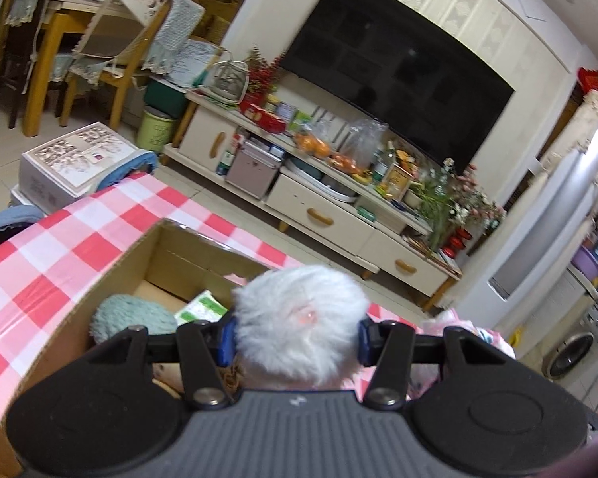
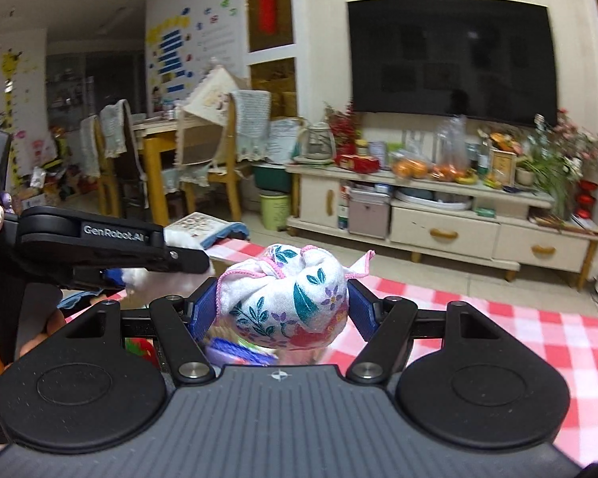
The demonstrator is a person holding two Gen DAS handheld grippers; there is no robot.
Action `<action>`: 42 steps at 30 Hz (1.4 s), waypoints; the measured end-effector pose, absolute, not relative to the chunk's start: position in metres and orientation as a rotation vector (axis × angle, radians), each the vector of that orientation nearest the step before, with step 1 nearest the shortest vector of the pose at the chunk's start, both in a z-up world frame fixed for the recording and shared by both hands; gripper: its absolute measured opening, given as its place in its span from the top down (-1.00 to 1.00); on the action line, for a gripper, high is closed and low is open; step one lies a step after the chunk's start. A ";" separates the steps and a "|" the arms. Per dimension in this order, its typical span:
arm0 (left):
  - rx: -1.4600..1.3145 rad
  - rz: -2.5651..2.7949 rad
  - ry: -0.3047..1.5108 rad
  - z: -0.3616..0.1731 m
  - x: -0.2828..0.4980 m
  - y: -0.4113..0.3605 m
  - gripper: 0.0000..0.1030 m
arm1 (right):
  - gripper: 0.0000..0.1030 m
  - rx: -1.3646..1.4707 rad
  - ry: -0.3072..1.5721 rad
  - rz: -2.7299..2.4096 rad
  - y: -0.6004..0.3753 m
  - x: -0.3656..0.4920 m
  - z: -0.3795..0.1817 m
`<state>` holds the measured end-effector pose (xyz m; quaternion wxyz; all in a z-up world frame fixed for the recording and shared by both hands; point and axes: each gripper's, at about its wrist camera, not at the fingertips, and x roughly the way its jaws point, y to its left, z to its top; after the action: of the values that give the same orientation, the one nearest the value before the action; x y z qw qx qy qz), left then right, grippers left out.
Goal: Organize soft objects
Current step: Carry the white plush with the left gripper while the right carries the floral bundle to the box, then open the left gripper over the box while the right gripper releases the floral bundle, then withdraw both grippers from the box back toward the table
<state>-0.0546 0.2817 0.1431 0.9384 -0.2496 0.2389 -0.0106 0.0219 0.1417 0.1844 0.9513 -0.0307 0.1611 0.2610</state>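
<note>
Left wrist view first: closest to the lens is the left gripper, and its blue pads are pinching a white fluffy ball from both sides, fur bulging out over the fingers. There's a pinkish spot showing in the fur, can't tell what it is. The ball sits just above the near right corner of an open cardboard box. Inside that box there's a teal knitted bundle against the near left side and a green-and-white packet right next to it, toward the middle. The box sits on a red-and-white checked tabletop. Beyond the box, across the floor, is a cream TV cabinet loaded with clutter, with a big dark TV on the wall above it.

Right wrist view: nearest thing is the right gripper, clamped on a floral cloth bundle, white with teal leaves and a pink edge, squeezed between the two blue pads. It's held up above the checked tabletop. Left of the bundle you can see the left gripper side-on, with a bit of the white fluff poking out at its tip. Something purple and blurry sits right under the bundle, no idea what.
</note>
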 end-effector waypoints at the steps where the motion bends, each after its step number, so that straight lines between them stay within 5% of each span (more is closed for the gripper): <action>1: -0.514 -0.012 0.489 0.142 -0.052 0.284 -0.02 | -0.65 -0.072 0.327 0.541 0.147 0.027 0.185; 13: -0.547 0.080 0.524 0.129 -0.038 0.307 -0.03 | -0.67 -0.190 0.371 0.618 0.184 0.072 0.158; 15: -0.539 0.086 0.528 0.128 -0.037 0.306 -0.07 | -0.90 -0.206 0.365 0.633 0.188 0.073 0.156; 22: -0.491 0.133 0.514 0.131 -0.039 0.303 -0.66 | -0.99 -0.151 0.356 0.565 0.170 0.059 0.163; 28: -0.425 0.154 0.467 0.139 -0.050 0.295 -0.97 | -1.00 0.008 0.394 0.422 0.129 0.039 0.167; 42: -0.163 0.194 0.476 0.143 -0.086 0.246 -0.98 | -1.00 0.148 0.478 0.241 0.077 -0.029 0.164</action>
<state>-0.0857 0.2457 0.1433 0.9638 -0.0806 0.2353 0.0960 -0.0293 0.0765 0.1644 0.9617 0.0729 0.2360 0.1189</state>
